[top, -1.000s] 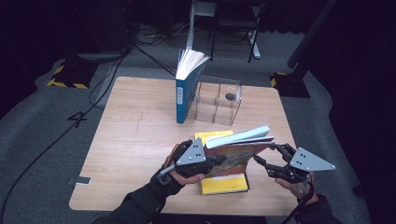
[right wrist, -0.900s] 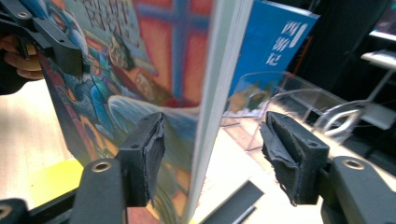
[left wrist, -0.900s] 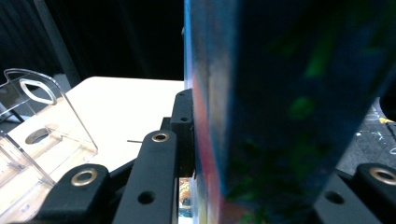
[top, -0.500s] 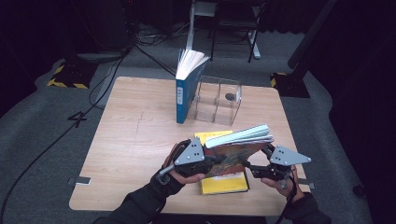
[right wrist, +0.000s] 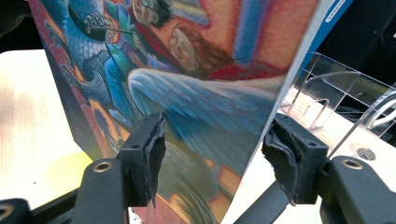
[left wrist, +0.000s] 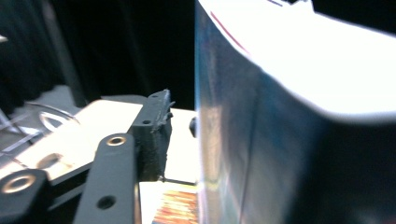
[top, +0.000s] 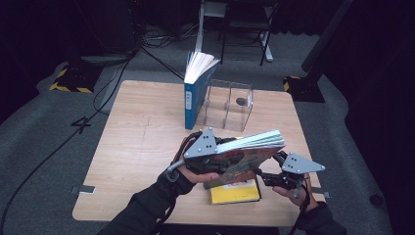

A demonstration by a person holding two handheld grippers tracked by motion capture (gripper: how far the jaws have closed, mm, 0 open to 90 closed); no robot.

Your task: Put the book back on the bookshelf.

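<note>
Progress looks to be about midway, judging by how things lie. Low in the high view's centre, a yellow book (top: 235, 192) lies flat on the wooden table (top: 132, 161), while the illustrated book (top: 244, 157) is lifted above it, held tilted between the two hands. It seems bound for the clear divider rack (top: 229, 105) in the upper middle of the frame, where a blue book (top: 194, 93) already stands upright, its pages fanning open at the top, against the rack's left side. Left to do, I judge: carry the illustrated book to the rack, stand it up, then deal with the yellow one.

The left gripper (top: 205, 161) holds the book's left end. In the left gripper view one black jaw stands free at lower left with a gap to the book's edge, and the other jaw is hidden behind the book, so I cannot tell how tightly it is closed. The right gripper (right wrist: 210, 158) has its jaws spread wide to either side of the book's lower edge, neither pad pressing on it.

The book is a thick paperback with a colourful painted cover of figures and a winged creature, its pale page block facing up.
</note>
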